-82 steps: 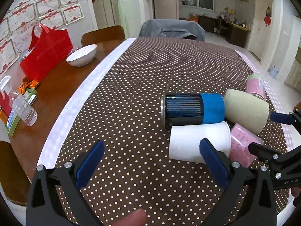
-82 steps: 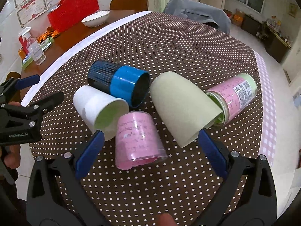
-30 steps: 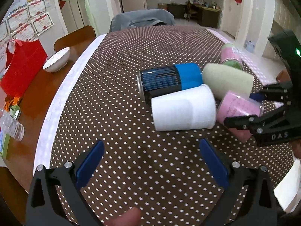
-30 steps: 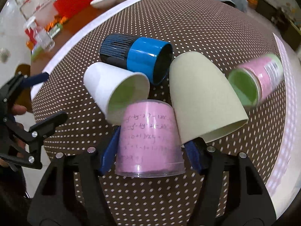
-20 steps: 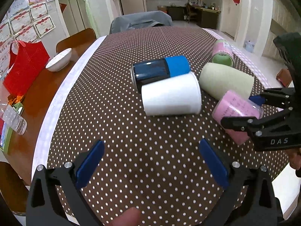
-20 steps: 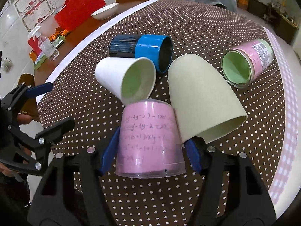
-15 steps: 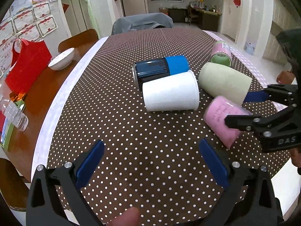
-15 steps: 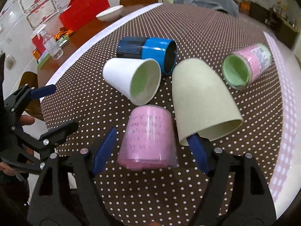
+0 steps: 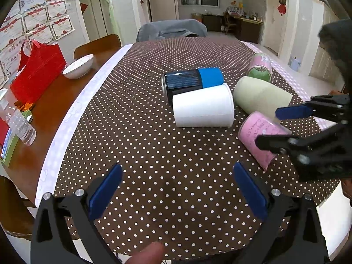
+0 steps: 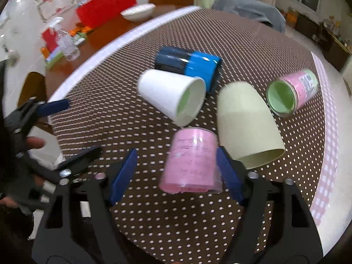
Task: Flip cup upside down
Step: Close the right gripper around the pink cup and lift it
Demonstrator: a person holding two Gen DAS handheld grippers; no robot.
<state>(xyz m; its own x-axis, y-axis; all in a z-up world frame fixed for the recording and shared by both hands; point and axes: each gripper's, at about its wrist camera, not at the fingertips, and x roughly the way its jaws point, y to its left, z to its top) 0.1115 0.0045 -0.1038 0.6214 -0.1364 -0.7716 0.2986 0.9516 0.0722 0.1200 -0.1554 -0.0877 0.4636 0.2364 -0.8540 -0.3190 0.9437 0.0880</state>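
The pink cup (image 10: 191, 160) is seen between the spread jaws of the right gripper (image 10: 177, 171), base uppermost and tilted; whether it touches the bench (image 10: 242, 44) cannot be told. Just beyond the pink cup, a white cup (image 10: 173, 95) and a beige cup (image 10: 246, 121) lie on their sides. The left gripper (image 9: 176, 189) is held near the pink cup, its jaws wide apart and empty.

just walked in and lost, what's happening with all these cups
A person holds a hand-held gripper in each hand over a polka-dot table with five cups. The right hand-held gripper is open around the pink cup, which stands upside down. The white cup, blue cup, beige cup and pink-and-green cup lie on their sides. The left hand-held gripper hovers open and empty.
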